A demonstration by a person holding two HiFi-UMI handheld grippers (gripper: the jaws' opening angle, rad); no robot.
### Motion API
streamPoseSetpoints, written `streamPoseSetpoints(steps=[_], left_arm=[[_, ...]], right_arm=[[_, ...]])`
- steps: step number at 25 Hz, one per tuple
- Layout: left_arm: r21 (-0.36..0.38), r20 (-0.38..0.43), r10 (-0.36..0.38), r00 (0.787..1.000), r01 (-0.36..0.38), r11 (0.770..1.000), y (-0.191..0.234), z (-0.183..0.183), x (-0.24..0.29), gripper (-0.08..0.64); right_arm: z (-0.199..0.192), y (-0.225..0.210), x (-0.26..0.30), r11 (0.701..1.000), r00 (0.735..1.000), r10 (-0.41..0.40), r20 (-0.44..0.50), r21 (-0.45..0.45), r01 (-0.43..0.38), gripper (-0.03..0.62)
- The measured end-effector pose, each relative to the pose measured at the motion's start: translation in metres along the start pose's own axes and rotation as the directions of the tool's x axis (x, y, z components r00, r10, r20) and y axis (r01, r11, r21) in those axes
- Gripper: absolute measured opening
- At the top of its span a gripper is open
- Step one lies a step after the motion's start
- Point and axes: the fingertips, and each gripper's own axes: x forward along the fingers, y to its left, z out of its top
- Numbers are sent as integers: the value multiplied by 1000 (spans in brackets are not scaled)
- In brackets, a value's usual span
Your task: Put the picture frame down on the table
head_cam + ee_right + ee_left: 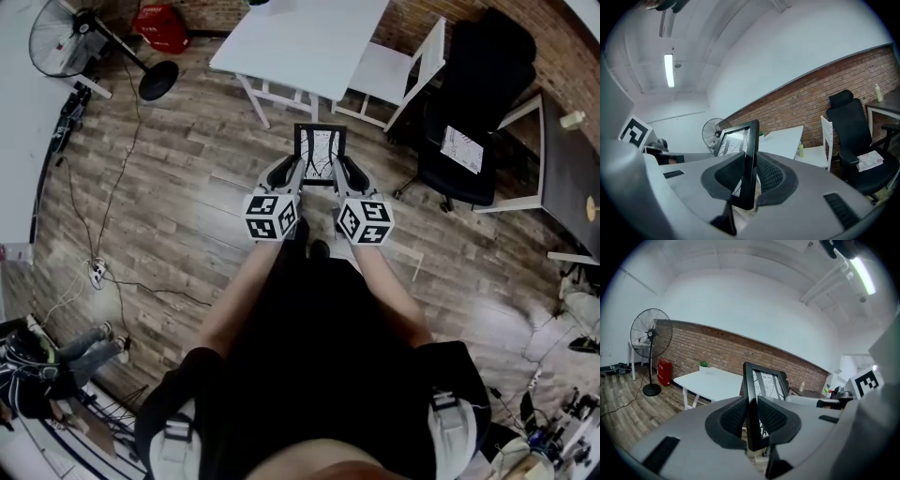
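A black picture frame (320, 153) with a white line drawing hangs in the air above the wooden floor, held between both grippers. My left gripper (292, 173) is shut on the picture frame's (752, 399) left edge. My right gripper (343, 173) is shut on the picture frame's (747, 159) right edge. The white table (300, 42) stands a little ahead of the frame, with a small green plant (703, 365) at its far end. The frame is upright and short of the table's near edge.
A white chair (398, 75) is pushed in at the table's right, with a black office chair (473, 112) beyond it. A standing fan (70, 37) and a red box (161, 26) are at the far left. Cables (94, 272) trail on the floor at left.
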Motion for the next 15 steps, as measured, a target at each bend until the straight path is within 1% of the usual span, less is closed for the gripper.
streamPoseSetpoints(steps=[8, 12, 15], left_arm=[[8, 1, -33, 999, 32, 999, -5, 8, 24, 83], [6, -6, -36, 999, 36, 999, 1, 10, 30, 83], [4, -8, -40, 999, 40, 999, 7, 13, 37, 83]], right_arm=[[11, -20, 10, 999, 999, -33, 12, 6, 33, 72], [11, -21, 17, 999, 999, -39, 8, 15, 39, 72], [12, -21, 25, 999, 999, -44, 6, -2, 44, 72]])
